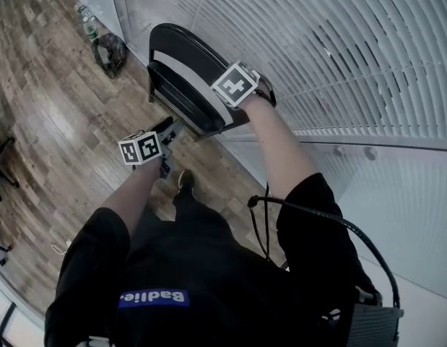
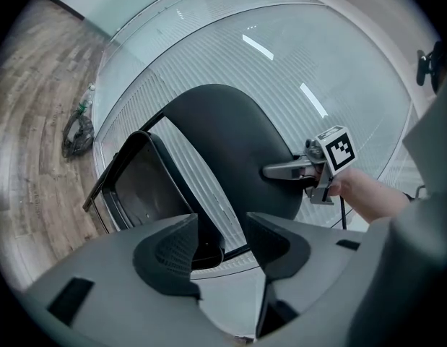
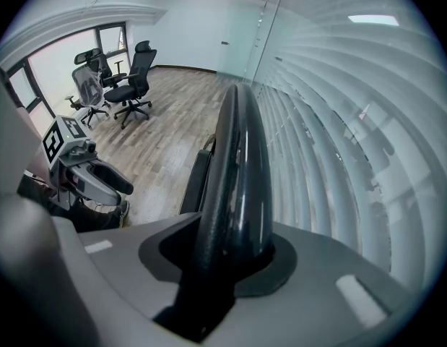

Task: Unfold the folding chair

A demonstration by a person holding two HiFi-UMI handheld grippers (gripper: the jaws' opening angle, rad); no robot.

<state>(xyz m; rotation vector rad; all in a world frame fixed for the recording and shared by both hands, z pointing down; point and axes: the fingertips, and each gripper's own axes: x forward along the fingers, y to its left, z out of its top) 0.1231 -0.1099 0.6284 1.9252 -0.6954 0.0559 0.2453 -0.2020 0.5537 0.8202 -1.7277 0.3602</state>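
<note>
Two claws are on the job, and the chair (image 1: 183,85) is still folded flat, standing upright on the wood floor (image 1: 50,107) just beside the glass wall (image 1: 339,49) with its blinds. The right claw (image 2: 277,170) points steeply down and is clamped over the top edge of the backrest (image 2: 230,143), a jaw on each face, so the chair is steadied from above. The left claw (image 2: 223,241) sits lower, at the folded seat (image 2: 147,186), with its jaws wide and gripping nothing. A rounded corner of the seat shows in the gap between them, but I cannot tell whether either jaw touches it.

This looks like the start of the opening step: the back is secured and the seat is not yet taken. Next, the left claw probably needs to close on the seat's free edge and swing it down and away from the back, while the right claw keeps the back from tipping into the glass. The legs need floor room to spread.
</note>
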